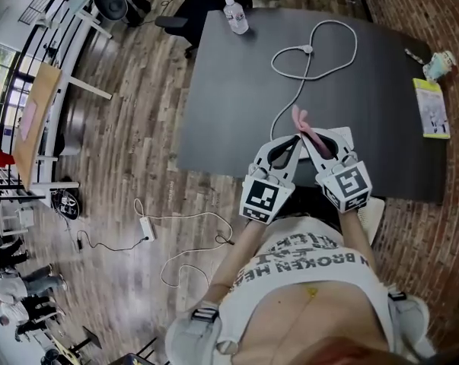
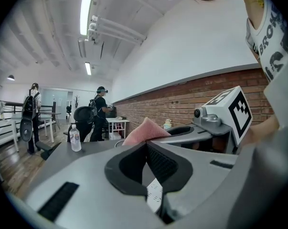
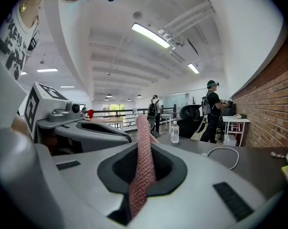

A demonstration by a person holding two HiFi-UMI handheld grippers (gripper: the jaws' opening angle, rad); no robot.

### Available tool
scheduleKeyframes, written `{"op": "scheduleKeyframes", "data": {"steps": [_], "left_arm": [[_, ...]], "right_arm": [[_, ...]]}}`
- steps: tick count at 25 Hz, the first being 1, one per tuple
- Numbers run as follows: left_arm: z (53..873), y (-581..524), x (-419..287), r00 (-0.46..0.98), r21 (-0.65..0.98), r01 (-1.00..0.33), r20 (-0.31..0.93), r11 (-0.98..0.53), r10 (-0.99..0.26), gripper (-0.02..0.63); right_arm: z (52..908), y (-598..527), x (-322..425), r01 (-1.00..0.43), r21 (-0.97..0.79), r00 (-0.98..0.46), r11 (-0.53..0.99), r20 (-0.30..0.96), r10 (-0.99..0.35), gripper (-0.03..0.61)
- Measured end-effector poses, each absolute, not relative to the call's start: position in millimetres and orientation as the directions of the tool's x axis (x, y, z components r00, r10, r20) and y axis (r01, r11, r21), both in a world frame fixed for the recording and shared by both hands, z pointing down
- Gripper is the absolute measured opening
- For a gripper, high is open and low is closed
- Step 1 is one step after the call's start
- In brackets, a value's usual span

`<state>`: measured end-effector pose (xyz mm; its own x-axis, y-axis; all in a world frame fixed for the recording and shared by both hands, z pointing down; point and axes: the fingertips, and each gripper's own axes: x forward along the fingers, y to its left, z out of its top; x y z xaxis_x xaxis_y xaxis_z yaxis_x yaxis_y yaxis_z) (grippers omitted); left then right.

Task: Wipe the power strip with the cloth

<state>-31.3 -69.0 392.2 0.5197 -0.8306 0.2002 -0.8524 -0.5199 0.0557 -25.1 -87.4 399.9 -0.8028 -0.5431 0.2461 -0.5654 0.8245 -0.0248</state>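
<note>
Head view puts the matte dark grey rectangular table point(image 1: 237, 105) just ahead of the person's white printed shirt. Both smooth grey plastic tools are over its near edge, their tips almost meeting.

The left gripper point(image 1: 294, 140) has its jaws fully together, ribbed black pads face to face. The left gripper view shows the soft pink waffle-weave cloth point(image 2: 144, 130) rising in a peak right at those tips point(image 2: 146, 143). Whether a corner of it is pinched there I cannot tell.

The right gripper point(image 1: 311, 141) is clamped on that cloth. In the right gripper view the knobbly fabric point(image 3: 143, 166) runs as a narrow upright band between the black-lined jaws and stands out past their tips.

The power strip cannot be made out beneath the tools.

Toward the table's middle, a thin white round cable point(image 1: 309, 50) leads away from the grippers and curls into two loops on the bare top.

At the table's right edge lies a flat yellow-green booklet point(image 1: 431, 107).

At its far edge stands a clear plastic water bottle point(image 1: 236, 16) with a white cap.

Left of the table spreads the worn wood-plank floor point(image 1: 138, 143), and rough red brick shows along its right side.
</note>
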Motion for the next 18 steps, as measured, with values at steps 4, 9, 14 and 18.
{"op": "scheduleKeyframes", "data": {"steps": [4,9,14,18], "left_arm": [[403,-77,-40,0.510,0.071,-0.859,0.211,-0.507,-0.834,0.008],[430,-83,-44,0.507,0.104,-0.861,0.252,-0.498,-0.824,0.008],[472,-86,-48,0.493,0.122,-0.868,0.329,-0.482,-0.805,0.009],[514,-86,-48,0.504,0.140,-0.858,0.422,-0.495,-0.754,0.064]], "right_arm": [[408,-96,-28,-0.557,-0.027,-0.804,0.830,0.268,-0.531,0.017],[426,-108,-17,-0.567,-0.030,-0.787,0.823,0.314,-0.531,0.017],[448,-120,0,-0.593,-0.026,-0.756,0.805,0.362,-0.545,0.017],[466,-127,8,-0.610,-0.036,-0.736,0.792,0.396,-0.549,0.017]]}}
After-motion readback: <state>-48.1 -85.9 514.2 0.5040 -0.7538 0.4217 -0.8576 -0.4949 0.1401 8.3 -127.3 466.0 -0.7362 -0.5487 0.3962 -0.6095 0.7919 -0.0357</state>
